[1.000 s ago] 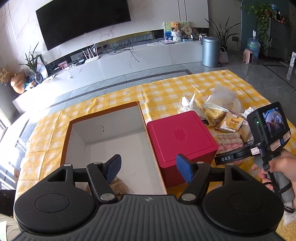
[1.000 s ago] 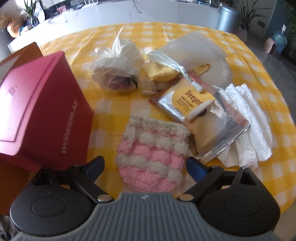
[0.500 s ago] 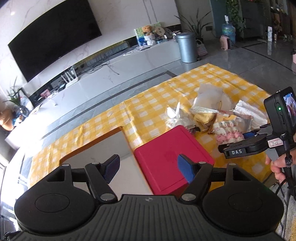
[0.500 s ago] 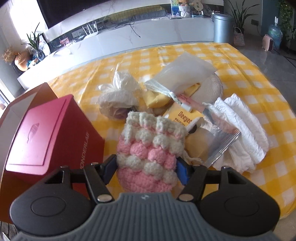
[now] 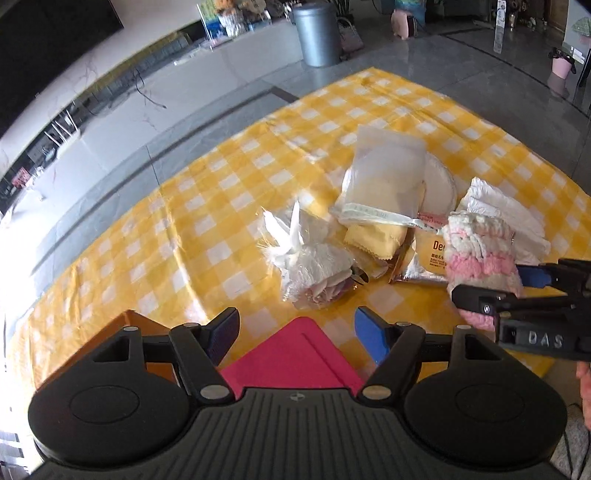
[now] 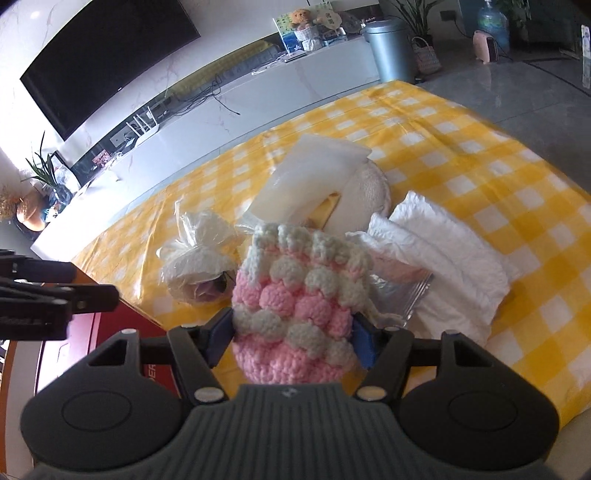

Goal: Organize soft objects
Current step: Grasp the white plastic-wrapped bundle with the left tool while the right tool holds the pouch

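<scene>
Right gripper (image 6: 291, 338) clamped on pink-and-white crocheted pouch (image 6: 299, 295), hiding snack packet (image 5: 424, 264) print. Left gripper (image 5: 295, 332) open, empty. Red box (image 5: 295, 356) cut off below.

Living room in daylight. Upper left: large dark television (image 6: 107, 70) on a white marbled wall (image 6: 22, 22). Beneath it, running diagonally across the frame: long white low cabinet (image 6: 229, 110) with cables, a router, a teddy bear (image 6: 300, 17). Upper centre: grey metal bin (image 6: 391, 50). Upper right: glossy grey tiled floor (image 6: 517, 85), potted plants, water bottle (image 6: 493, 16). Foreground: yellow-and-white checked tablecloth (image 6: 461, 155), sunlit.
</scene>
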`<state>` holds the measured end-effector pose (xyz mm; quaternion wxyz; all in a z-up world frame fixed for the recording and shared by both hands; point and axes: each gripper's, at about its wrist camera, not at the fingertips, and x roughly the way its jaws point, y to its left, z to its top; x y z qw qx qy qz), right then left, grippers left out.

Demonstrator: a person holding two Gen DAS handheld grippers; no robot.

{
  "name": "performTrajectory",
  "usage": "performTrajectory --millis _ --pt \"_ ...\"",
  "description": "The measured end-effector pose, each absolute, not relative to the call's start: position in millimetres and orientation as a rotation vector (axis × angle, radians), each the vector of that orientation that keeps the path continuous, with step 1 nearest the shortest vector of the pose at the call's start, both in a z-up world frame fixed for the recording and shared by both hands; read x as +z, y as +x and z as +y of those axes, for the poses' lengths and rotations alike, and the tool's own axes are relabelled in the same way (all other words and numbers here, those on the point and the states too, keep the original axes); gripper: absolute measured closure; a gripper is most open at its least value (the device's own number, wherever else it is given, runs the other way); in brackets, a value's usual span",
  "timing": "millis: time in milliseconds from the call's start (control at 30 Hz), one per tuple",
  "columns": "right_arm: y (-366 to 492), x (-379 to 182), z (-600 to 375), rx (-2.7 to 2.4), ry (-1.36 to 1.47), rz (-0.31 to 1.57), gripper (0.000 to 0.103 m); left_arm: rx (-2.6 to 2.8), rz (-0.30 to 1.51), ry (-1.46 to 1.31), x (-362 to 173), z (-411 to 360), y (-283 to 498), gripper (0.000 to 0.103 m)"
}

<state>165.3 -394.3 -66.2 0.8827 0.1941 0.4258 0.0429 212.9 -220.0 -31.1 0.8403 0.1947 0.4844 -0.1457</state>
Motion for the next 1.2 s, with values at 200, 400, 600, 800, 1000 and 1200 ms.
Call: performTrajectory --millis 200,400,600,800,1000,1200 --pt "169 -69 -389 0.099 0.38 0.892 0.037 -0.3 1.113 0.426 -53 -236 256 0.019" --pt "168 -78 -389 0.076 0.353 0.911 0.037 -0.226 1.231 0.326 -73 -232 300 0.019" --pt "165 -73 -396 0.06 0.373 0.864 0.038 -0.199 1.346 0.21 -98 -229 322 0.019" --pt "168 -76 -392 0.047 0.335 0.888 0.038 -0.21 1.33 0.194 -104 -236 318 0.041" --pt "172 -76 -386 0.036 0.289 0.904 0.038 -0.243 1.252 0.274 -90 -237 301 0.052" --pt "171 -74 -385 0.031 0.284 0.902 0.038 -0.203 1.215 0.225 -64 -211 289 0.054"
